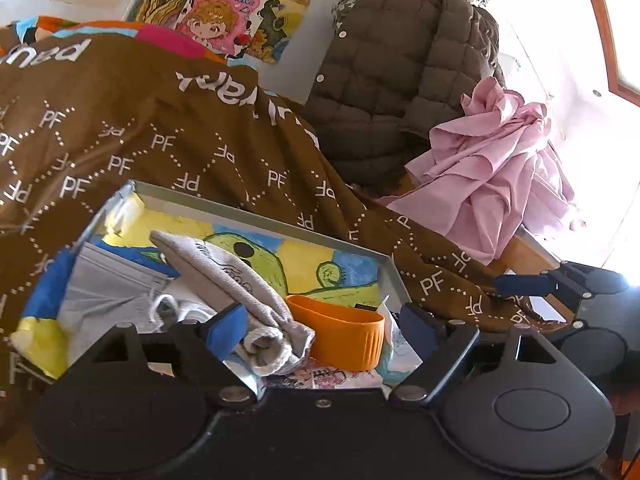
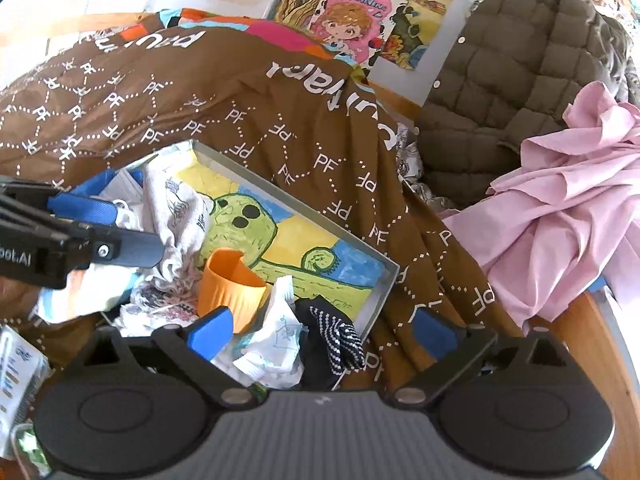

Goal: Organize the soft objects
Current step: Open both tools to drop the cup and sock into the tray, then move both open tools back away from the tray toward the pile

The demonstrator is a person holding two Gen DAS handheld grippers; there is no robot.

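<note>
A metal tray (image 1: pixel 260 216) with a painted green figure lies on a brown "PF" blanket (image 1: pixel 160 140). In it are a grey printed cloth (image 1: pixel 224 276), an orange cup (image 1: pixel 340 340) and pale grey fabric (image 1: pixel 108 296). My left gripper (image 1: pixel 322 330) is open low over the tray, with the cloth's rolled end and the cup between its blue pads. My right gripper (image 2: pixel 322 332) is open wide above a crumpled white cloth (image 2: pixel 276 344) and a black dotted sock (image 2: pixel 340 332) at the tray's near end (image 2: pixel 384 292). The left gripper's fingers (image 2: pixel 84 206) reach in from the left.
A quilted olive jacket (image 1: pixel 400 80) and a crumpled pink cloth (image 1: pixel 492 172) sit to the right on a wooden surface (image 2: pixel 580 320). Colourful posters (image 1: pixel 224 12) cover the wall behind. A small printed box (image 2: pixel 16 376) lies at the near left.
</note>
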